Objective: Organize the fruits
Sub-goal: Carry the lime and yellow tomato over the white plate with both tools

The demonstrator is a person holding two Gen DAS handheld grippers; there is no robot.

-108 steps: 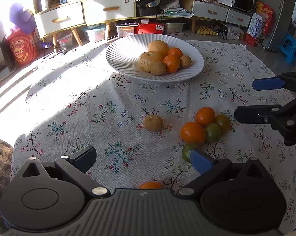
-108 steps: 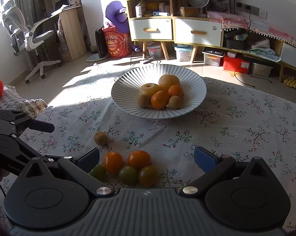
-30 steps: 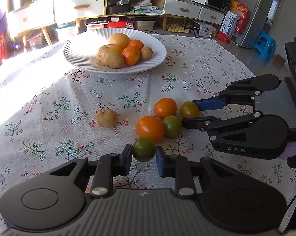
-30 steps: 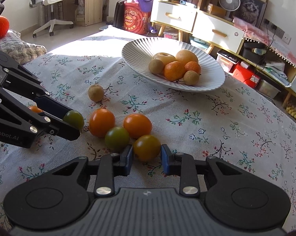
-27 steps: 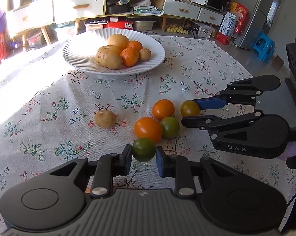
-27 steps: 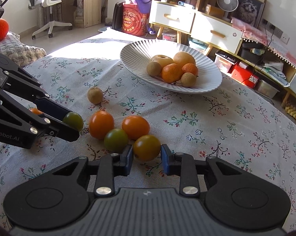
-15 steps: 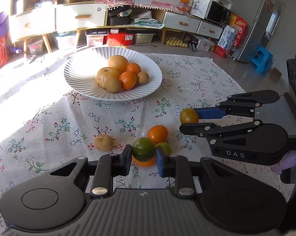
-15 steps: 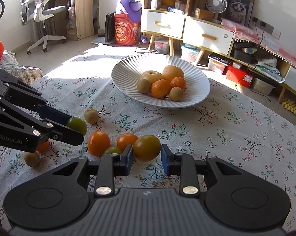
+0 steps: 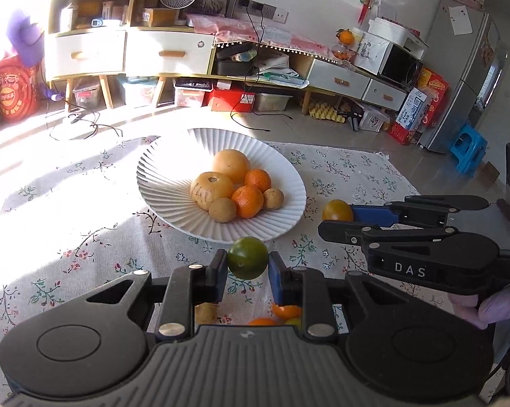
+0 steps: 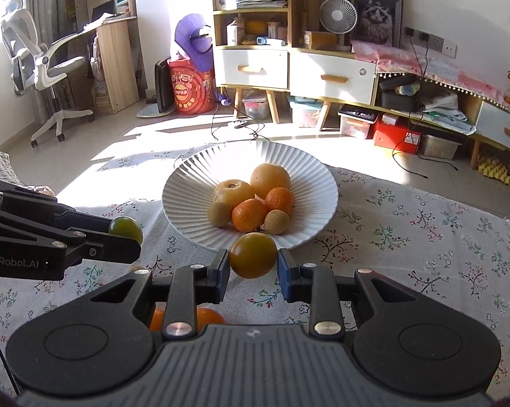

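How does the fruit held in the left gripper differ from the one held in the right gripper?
The green tomato in the left gripper is dark green; the yellow-orange tomato in the right gripper is amber with a greenish tinge. The green tomato looks slightly smaller than the yellow-orange one. Both are round, glossy, clamped between blue-padded jaws and held above the tablecloth near the white plate.

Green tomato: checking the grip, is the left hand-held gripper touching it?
Touching. The left wrist view shows the left hand-held gripper with both pads pressed against the green tomato.

Sunlit living room behind a floral tablecloth (image 10: pixel 424 237)
White desk fan (image 10: pixel 335 14) and framed cat picture (image 10: pixel 376 17) atop 2-drawer cabinet (image 10: pixel 295 69); white office chair (image 10: pixel 39 64) left; fridge (image 9: pixel 465 78), blue stool (image 9: pixel 468 149) right.
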